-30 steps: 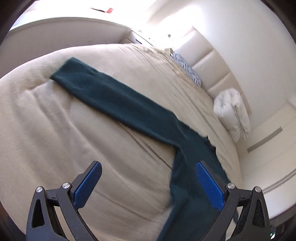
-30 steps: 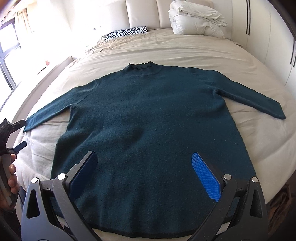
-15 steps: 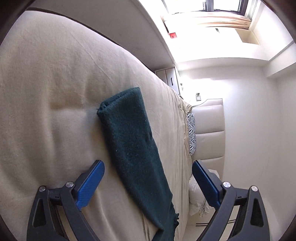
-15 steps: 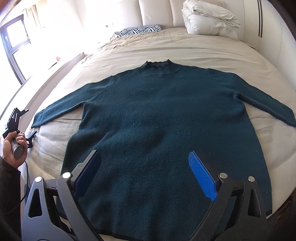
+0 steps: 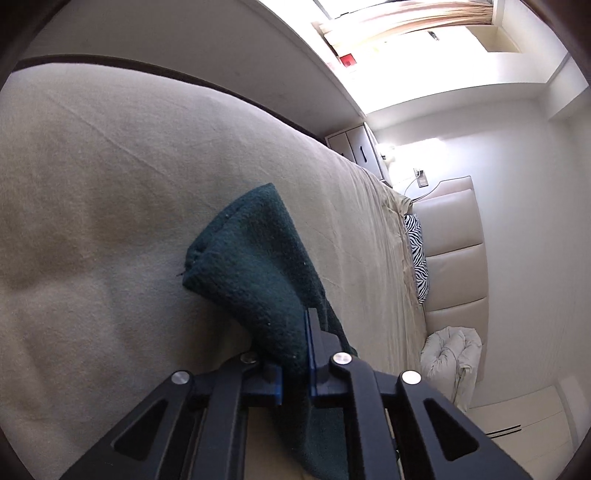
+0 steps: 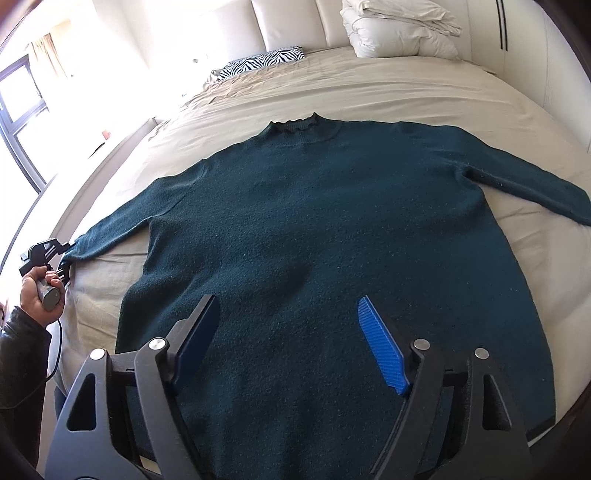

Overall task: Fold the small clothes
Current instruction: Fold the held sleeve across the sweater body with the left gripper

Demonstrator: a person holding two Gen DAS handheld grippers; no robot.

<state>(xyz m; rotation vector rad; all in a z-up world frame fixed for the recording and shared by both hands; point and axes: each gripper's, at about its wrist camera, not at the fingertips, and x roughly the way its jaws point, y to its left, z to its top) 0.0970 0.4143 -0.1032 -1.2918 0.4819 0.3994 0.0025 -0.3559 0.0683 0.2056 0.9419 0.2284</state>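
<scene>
A dark teal sweater (image 6: 332, 229) lies flat and face up on the beige bed (image 6: 424, 92), sleeves spread to both sides. My left gripper (image 5: 295, 354) is shut on the cuff end of the sweater's left sleeve (image 5: 255, 258), which bunches up between the blue pads. It also shows in the right wrist view (image 6: 61, 251), held by a hand at the sleeve tip. My right gripper (image 6: 288, 332) is open and empty, hovering over the sweater's lower body near the hem.
A zebra-print pillow (image 6: 264, 61) and a folded white duvet (image 6: 399, 29) lie at the head of the bed by the padded headboard (image 5: 454, 251). A window (image 6: 18, 110) is at the left. The bed edge runs close behind the left gripper.
My left gripper moved onto the sleeve end and closed on it. My right gripper stayed open and shifted a little closer over the sweater's body.
</scene>
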